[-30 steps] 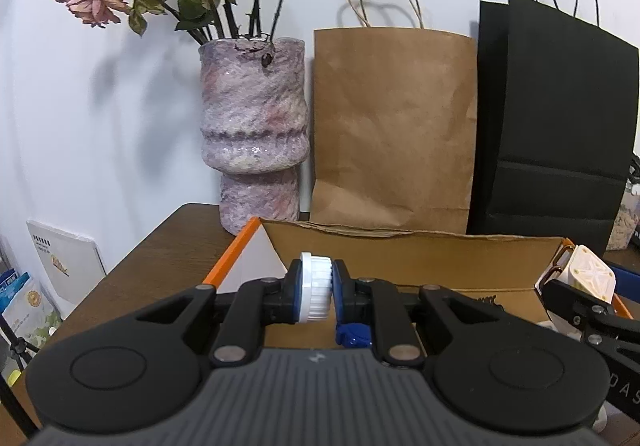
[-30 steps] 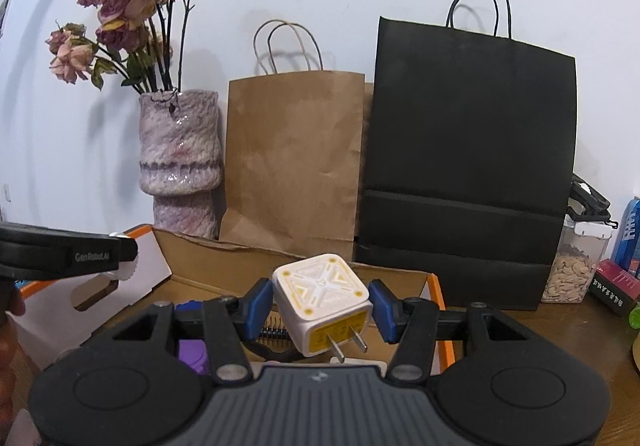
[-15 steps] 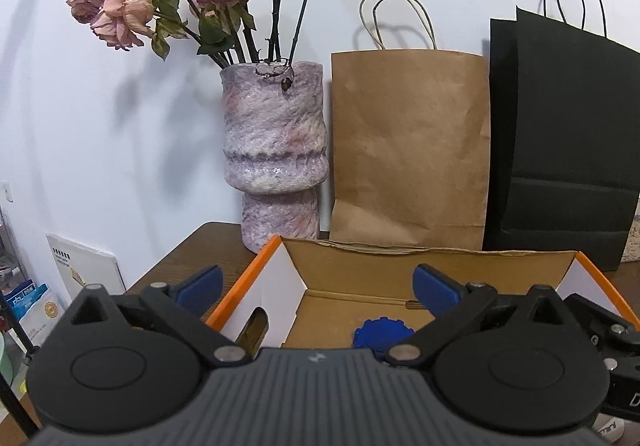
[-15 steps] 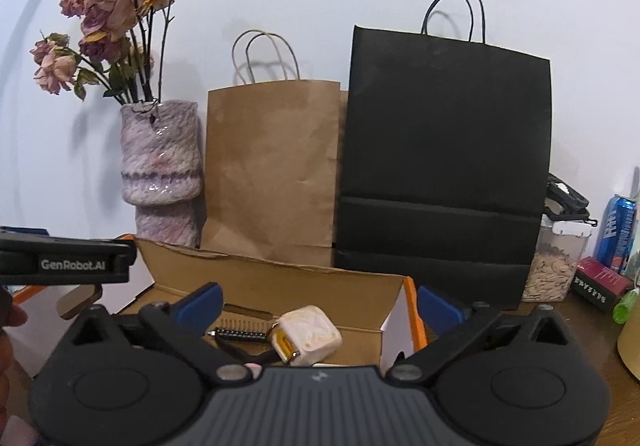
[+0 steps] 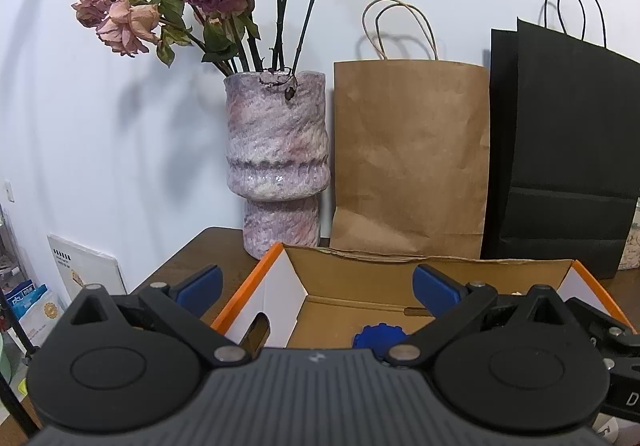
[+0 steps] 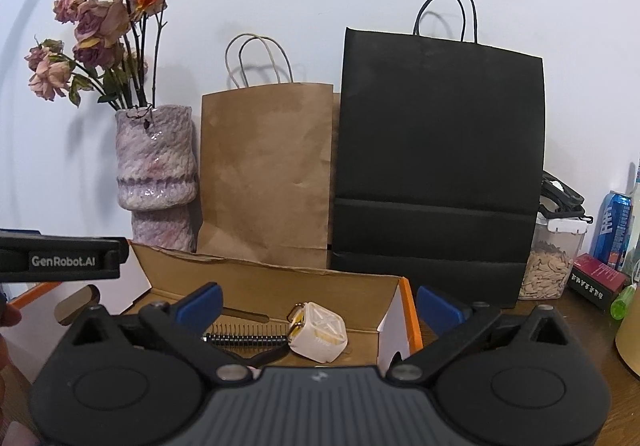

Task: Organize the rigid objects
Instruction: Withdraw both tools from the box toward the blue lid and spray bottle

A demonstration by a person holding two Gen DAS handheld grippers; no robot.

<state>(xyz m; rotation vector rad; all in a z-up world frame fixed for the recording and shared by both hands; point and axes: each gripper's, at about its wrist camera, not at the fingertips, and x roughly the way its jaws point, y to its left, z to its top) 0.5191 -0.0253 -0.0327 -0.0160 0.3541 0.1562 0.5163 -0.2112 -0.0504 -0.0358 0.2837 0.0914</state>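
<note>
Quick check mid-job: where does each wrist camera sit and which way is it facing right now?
Left wrist: on the left gripper, jaws open, aimed over the box at the vase; the right gripper's edge shows.
Right wrist: on the right gripper, jaws open, over the box's right end, above the plug and spring; the left gripper's side shows.
Shared: box, vase, brown bag, black bag.

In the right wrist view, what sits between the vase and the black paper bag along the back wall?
The brown paper bag stands between the vase and the black paper bag; both wrist views show it.
</note>
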